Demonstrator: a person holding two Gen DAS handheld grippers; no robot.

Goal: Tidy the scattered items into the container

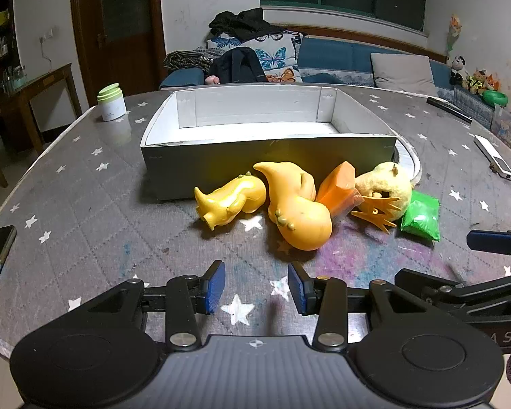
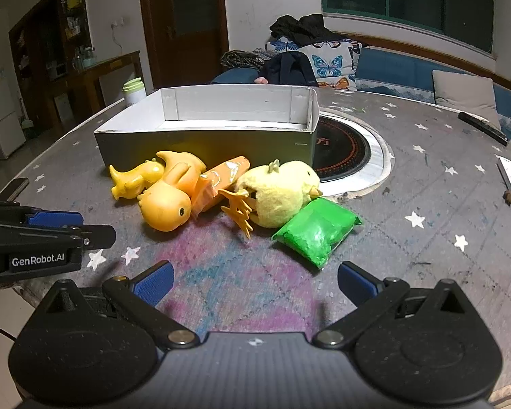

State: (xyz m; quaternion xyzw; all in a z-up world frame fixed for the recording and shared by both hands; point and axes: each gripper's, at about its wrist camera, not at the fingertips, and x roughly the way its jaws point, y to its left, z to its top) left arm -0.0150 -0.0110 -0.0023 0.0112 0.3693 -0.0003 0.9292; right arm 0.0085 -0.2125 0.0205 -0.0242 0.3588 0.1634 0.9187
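Toys lie heaped against the box's near wall, both grippers hovering empty over the table's near edge.

Left wrist view: the left gripper [image 1: 256, 288] hangs with its blue pads apart, holding nothing, bare cloth ahead of it; the yellow dinosaur [image 1: 230, 201], orange duck [image 1: 298, 208], orange packet [image 1: 337, 187], plush chick [image 1: 385, 187] and green bag [image 1: 420, 216] crowd just before the open white box [image 1: 269, 156].
Right wrist view: the right gripper [image 2: 253, 284] is spread wide and empty, the green bag [image 2: 316, 231] just beyond its fingers; an open strip of table [image 2: 426, 255] lies toward the right edge.
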